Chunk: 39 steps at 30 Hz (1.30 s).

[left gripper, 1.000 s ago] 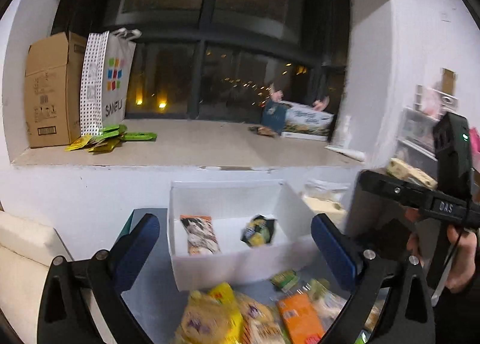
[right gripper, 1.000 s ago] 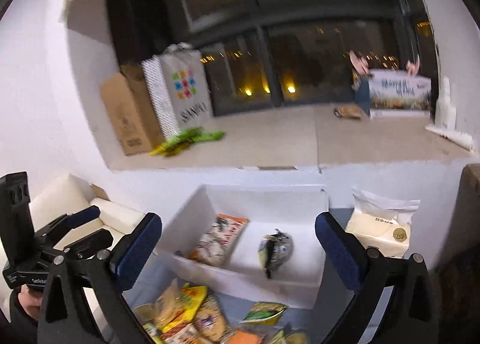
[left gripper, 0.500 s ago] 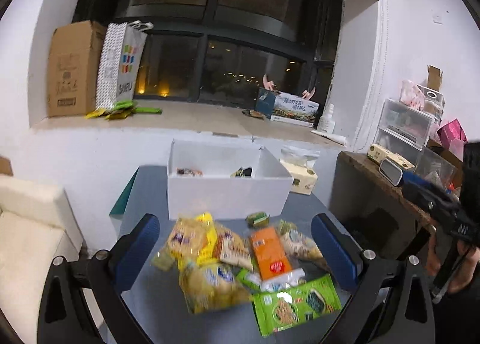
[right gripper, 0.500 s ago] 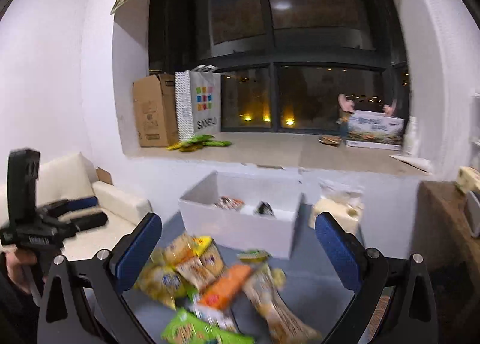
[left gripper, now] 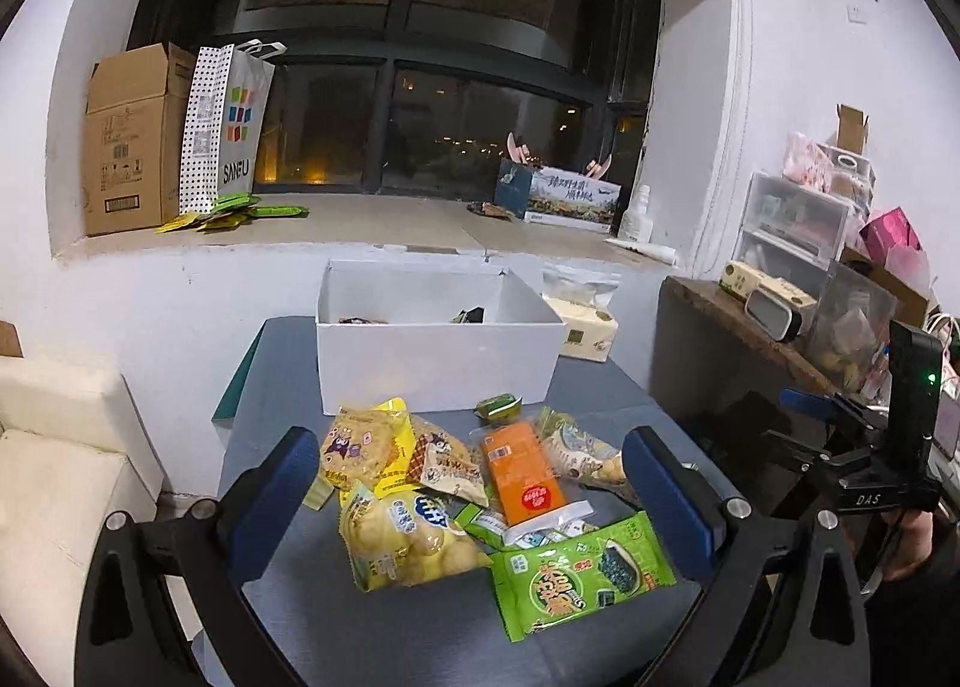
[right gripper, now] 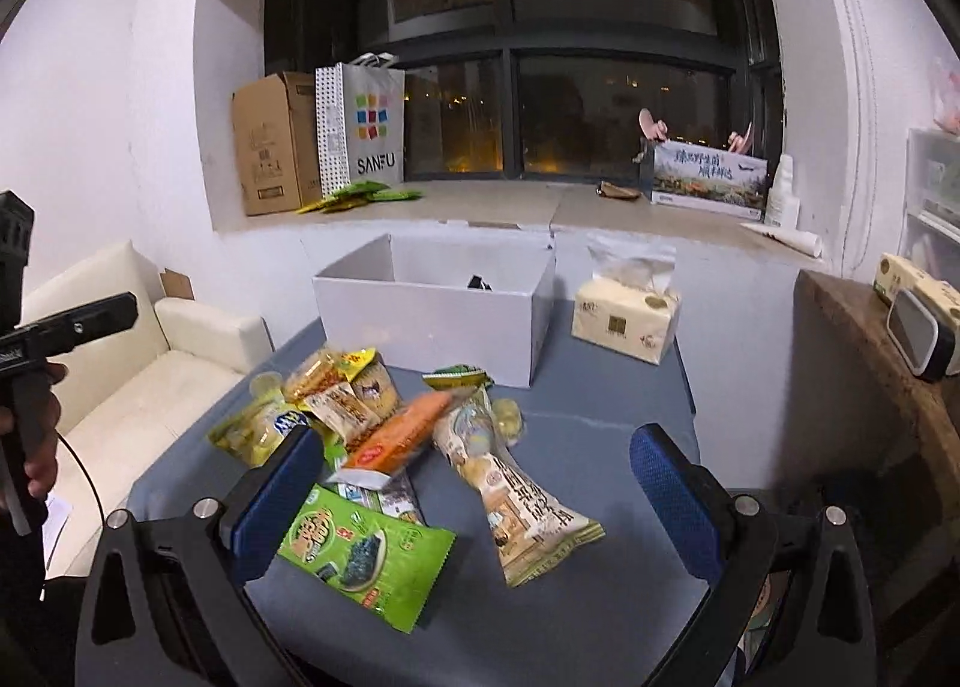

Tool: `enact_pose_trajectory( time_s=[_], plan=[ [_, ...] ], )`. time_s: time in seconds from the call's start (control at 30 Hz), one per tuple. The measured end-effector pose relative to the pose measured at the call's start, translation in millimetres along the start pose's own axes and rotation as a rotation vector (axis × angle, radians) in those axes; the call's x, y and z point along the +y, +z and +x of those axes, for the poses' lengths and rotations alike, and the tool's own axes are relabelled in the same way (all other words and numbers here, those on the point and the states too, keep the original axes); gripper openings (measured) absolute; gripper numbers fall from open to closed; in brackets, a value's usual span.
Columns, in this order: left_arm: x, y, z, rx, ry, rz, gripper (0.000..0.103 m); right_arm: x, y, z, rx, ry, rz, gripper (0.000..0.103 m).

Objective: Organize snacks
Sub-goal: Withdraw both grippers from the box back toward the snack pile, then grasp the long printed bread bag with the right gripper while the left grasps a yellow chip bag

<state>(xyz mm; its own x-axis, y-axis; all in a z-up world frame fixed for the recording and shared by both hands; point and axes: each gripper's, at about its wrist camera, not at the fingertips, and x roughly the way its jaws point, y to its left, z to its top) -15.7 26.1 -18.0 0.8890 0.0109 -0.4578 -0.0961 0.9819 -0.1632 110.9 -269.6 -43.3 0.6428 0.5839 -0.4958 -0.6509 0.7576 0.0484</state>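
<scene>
Both grippers, left [left gripper: 474, 501] & right [right gripper: 474, 492], spread wide, nothing held, above snack pile [left gripper: 480, 483] on grey table [right gripper: 600, 615]. Green seaweed pack [right gripper: 366, 552] nearest right gripper's left finger. White box [left gripper: 435, 351] just beyond pile, w/ few snacks inside.

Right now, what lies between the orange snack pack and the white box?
In the left wrist view, a small green packet lies on the table between the orange snack pack and the white box; the right wrist view agrees.
</scene>
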Motion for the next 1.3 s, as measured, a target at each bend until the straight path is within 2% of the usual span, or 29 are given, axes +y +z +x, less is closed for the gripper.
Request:
enact_pose_trajectory(
  time_s=[0.33,0.43,0.6,0.83,0.97,1.1,1.17,1.23,1.27,1.3],
  plan=[
    [6.1,-8.1,4.5,0.028,0.001,-0.01,0.103,-9.9,-8.2,32.4,0.095,0.023,0.037,0.103],
    [9.2,-9.4,5.3,0.033,-0.013,-0.029,0.103,-12.9,-5.8,46.5,0.128,0.057,0.019,0.103],
    [10.5,-11.4,5.6,0.042,-0.002,-0.023,0.103,-18.4,-1.9,97.6,0.263,0.104,-0.056,0.103],
    [14.3,-16.2,11.3,0.068,0.01,-0.031,0.103,-24.3,-5.5,160.9,0.397,0.075,-0.131,0.103],
    [15.4,-19.5,15.7,0.087,0.009,-0.029,0.103,-22.6,-8.4,173.8,0.424,0.09,-0.129,0.102],
    [13.8,-24.3,22.2,0.111,0.017,-0.014,0.103,-20.1,-16.7,186.9,0.459,0.065,-0.147,0.101],
    [12.4,-26.8,26.6,0.127,0.017,-0.004,0.103,-18.5,-21.3,193.0,0.478,0.061,-0.157,0.093],
    [12.2,-29.0,31.2,0.142,0.022,0.002,0.103,-15.4,-26.4,199.2,0.502,0.044,-0.184,0.074],
    [12.5,-29.9,32.0,0.145,0.023,0.001,0.103,-13.7,-28.0,201.8,0.508,0.05,-0.193,0.072],
    [12.8,-31.1,32.9,0.148,0.021,-0.001,0.103,-11.3,-30.0,202.6,0.511,0.058,-0.203,0.065]
  ],
)
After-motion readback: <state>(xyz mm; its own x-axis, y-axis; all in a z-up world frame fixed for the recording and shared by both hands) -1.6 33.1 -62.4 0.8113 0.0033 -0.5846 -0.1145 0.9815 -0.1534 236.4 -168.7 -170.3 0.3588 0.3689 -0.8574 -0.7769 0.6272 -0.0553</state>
